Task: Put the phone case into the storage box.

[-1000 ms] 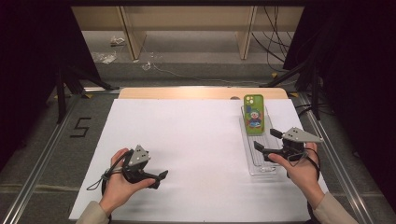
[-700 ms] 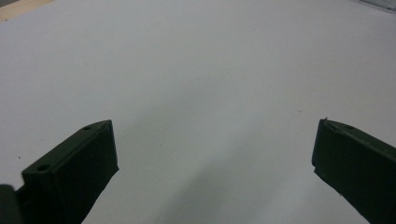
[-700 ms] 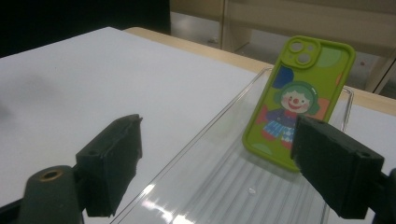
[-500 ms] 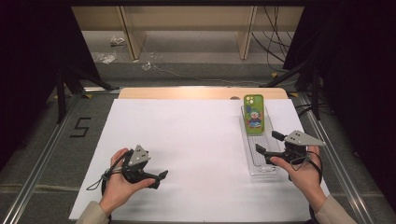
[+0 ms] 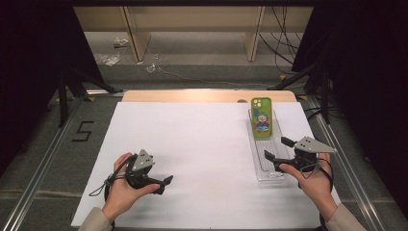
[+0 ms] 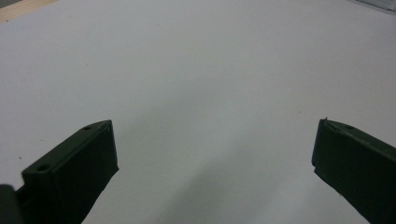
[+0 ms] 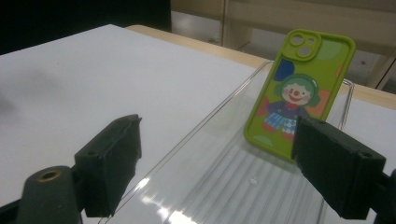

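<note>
nothing looks handled yet: the green cartoon-printed phone case (image 7: 299, 93) leans in the clear ribbed plastic tray (image 7: 224, 186), with the right hand-held gripper (image 5: 280, 150) spread wide at the tray's near end, and the left hand-held gripper (image 6: 212, 163) equally spread over bare white worktop (image 5: 202, 144).

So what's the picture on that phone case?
Bright green phone case with a cartoon clown, green hair and red nose; clearest in the right gripper view.

You've got a wooden table (image 5: 144, 95) under a white sheet (image 5: 192, 144); clear plastic tray (image 5: 259, 166) sits on the sheet, right side, with the green phone case (image 5: 262, 117) propped in it
</note>
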Demonstrator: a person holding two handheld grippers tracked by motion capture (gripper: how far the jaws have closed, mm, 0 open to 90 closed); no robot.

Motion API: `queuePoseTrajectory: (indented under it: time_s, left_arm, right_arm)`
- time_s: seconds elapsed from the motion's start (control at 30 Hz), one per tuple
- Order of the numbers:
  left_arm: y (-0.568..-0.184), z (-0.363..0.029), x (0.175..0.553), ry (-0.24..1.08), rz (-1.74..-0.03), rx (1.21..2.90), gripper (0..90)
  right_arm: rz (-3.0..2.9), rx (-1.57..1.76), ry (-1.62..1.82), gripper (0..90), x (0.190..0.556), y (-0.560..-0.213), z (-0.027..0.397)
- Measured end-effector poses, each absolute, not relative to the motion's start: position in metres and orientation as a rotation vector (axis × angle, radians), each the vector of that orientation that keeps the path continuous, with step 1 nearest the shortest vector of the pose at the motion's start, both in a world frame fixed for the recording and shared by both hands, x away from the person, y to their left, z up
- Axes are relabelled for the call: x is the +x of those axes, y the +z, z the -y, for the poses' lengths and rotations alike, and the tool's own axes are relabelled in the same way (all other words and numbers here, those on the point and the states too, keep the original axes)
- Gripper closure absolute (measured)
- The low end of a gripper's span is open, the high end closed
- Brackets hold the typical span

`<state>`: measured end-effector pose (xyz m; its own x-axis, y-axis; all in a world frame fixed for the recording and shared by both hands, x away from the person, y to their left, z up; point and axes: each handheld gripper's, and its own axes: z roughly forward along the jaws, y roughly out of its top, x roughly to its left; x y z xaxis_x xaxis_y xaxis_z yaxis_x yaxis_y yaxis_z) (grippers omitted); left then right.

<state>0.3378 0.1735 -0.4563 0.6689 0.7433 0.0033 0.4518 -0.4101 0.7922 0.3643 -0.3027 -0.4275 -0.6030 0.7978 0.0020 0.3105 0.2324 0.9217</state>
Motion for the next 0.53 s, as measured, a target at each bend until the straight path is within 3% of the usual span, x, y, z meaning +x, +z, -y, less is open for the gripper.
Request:
queuePoseTrajectory:
  time_s: [0.53]
  left_arm:
    - [-0.4584,-0.1719,0.3386,0.443,-0.920,2.070,0.0]
  right_arm:
    - [-2.020,1.009,1.363,16.1,0.3645,-0.4270,0.3038]
